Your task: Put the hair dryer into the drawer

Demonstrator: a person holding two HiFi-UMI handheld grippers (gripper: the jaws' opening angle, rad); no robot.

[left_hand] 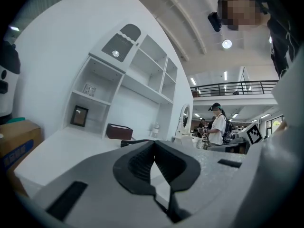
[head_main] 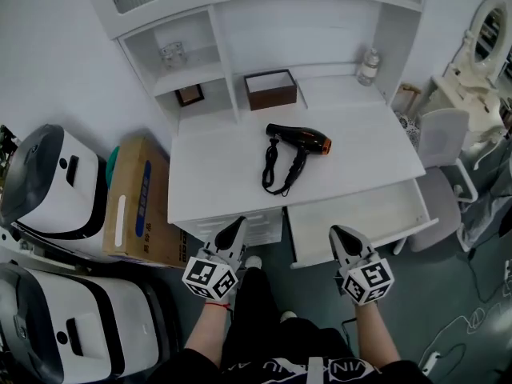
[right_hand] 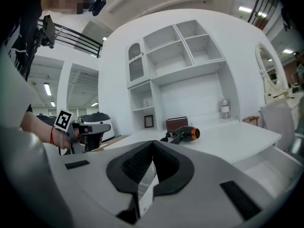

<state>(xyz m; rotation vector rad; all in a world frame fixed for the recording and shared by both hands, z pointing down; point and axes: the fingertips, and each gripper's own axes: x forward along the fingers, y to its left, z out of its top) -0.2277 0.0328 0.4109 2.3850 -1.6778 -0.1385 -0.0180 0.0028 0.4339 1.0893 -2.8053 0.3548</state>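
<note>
A black hair dryer (head_main: pixel 296 139) with an orange ring lies on the white desk top (head_main: pixel 216 174), its cord bundled toward the front; the right gripper view shows the hair dryer (right_hand: pixel 184 134) too. A white drawer (head_main: pixel 360 214) stands pulled out under the desk's right half. My left gripper (head_main: pixel 233 231) is shut and holds nothing, below the desk's front edge, left of the drawer. My right gripper (head_main: pixel 344 238) is shut and holds nothing, just in front of the drawer. In the left gripper view the left gripper (left_hand: pixel 153 148) points level at the desk; only a dark sliver of the dryer shows.
A brown box (head_main: pixel 270 89) and a small picture frame (head_main: pixel 189 94) stand in the desk's shelves, with a bottle (head_main: pixel 368 67) at the back right. A cardboard box (head_main: pixel 138 202) and white machines (head_main: pixel 52 182) stand left of the desk. A grey chair (head_main: pixel 444 146) stands at the right.
</note>
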